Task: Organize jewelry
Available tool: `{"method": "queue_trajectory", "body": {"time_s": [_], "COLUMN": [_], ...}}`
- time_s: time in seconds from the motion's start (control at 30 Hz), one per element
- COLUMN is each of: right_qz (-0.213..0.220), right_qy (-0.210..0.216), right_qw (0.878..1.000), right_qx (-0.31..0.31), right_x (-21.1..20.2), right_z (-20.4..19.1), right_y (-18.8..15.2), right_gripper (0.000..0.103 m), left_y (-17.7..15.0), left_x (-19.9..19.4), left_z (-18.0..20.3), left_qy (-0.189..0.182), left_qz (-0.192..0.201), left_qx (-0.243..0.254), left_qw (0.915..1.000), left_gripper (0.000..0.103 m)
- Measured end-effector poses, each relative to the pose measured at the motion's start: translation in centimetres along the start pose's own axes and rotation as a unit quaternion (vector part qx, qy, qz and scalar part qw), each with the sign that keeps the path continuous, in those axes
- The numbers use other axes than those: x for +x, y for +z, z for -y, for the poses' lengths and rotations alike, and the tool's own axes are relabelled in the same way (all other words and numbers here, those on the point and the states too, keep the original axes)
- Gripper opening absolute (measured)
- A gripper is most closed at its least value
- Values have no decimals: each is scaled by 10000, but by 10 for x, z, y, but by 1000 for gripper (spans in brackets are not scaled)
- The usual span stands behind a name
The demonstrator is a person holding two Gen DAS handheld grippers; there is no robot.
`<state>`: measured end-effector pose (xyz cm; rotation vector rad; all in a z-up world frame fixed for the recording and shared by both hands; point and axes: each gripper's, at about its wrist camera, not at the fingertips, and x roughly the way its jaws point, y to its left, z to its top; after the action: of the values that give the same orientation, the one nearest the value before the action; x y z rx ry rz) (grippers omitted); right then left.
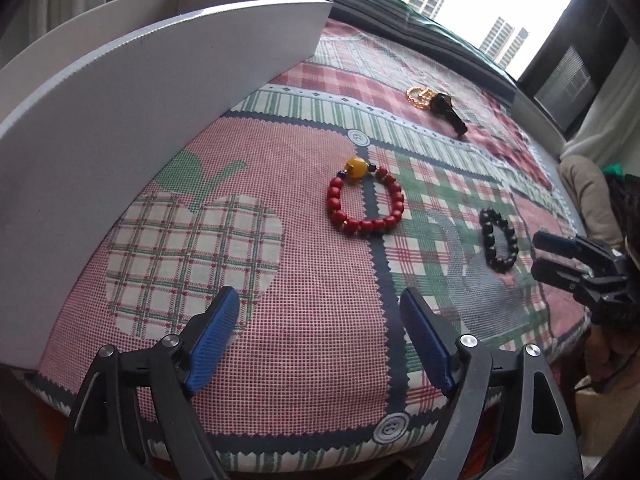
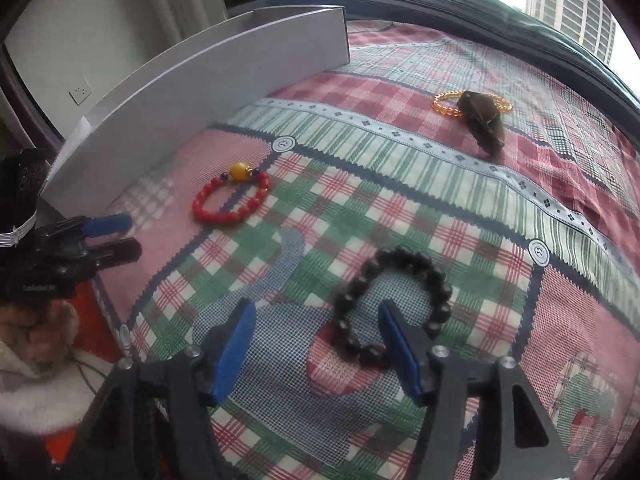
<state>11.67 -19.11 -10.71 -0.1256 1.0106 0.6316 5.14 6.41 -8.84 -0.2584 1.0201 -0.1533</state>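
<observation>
A red bead bracelet (image 1: 365, 203) with one yellow bead lies on the patchwork cloth (image 1: 304, 320), ahead of my open, empty left gripper (image 1: 320, 300); it also shows in the right wrist view (image 2: 232, 196). A black bead bracelet (image 2: 394, 304) lies just ahead of my open right gripper (image 2: 316, 312), its near edge by the right finger; it also shows in the left wrist view (image 1: 498, 240). A gold bead bracelet (image 2: 448, 104) lies far back under a dark clip (image 2: 482, 120). A white open box (image 1: 120, 120) stands at the left.
The box's long white wall (image 2: 224, 92) runs along the cloth's left side. The right gripper (image 1: 576, 260) shows at the right edge of the left wrist view; the left gripper (image 2: 96, 236) shows at the left of the right wrist view. The table edge is near both grippers.
</observation>
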Motion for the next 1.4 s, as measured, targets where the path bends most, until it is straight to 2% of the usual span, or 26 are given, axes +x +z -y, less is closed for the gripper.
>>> {"method": "queue_trajectory", "body": {"time_s": [0.07,0.17,0.23,0.3,0.47,0.57,0.77,1.07,1.23,1.3,1.33,1.4], "right_qz": [457,834,884,666,12,-14,184,243,304,278,244,237], "right_qy": [-68,-351,-383,-418,-1298,-1561,-1610,-1624,-1618,-1602,-1581,-1550], "right_qw": [9984,9915,9856,9833,9849,9828,9808,9812,9816,9820,9822,9813], "right_qx": [331,937,1387,1641,1148,987,1087,1018,968,965,987,1114], "right_x": [-25,-40,-38,-27,-7,-3,-3,0,-1,-2,-2,-5], "right_z": [3,12,21,28,11,4,7,4,4,4,5,8], "right_y": [-20,-50,-66,-75,-80,-82,-88,-87,-89,-89,-88,-88], "right_gripper": [75,76,76,76,76,78,89,94,94,94,94,94], "left_y": [-3,-5,-6,-8,-11,-11,-14,-12,-12,-6,0,20], "left_x": [0,-3,-4,-3,7,11,16,25,25,25,22,6], "left_z": [3,7,9,13,16,21,27,35,33,32,30,24], "left_qy": [50,57,108,224,365,496,783,1071,976,902,798,495], "left_qz": [-11,6,25,18,-69,-106,-59,-378,-396,-529,-553,-291], "left_qx": [55,132,202,313,398,515,692,918,1081,1101,1041,904], "left_qw": [10000,9999,9997,9993,9985,9974,9945,9893,9885,9884,9898,9943], "left_gripper": [84,84,86,90,95,99,102,103,103,103,102,102]}}
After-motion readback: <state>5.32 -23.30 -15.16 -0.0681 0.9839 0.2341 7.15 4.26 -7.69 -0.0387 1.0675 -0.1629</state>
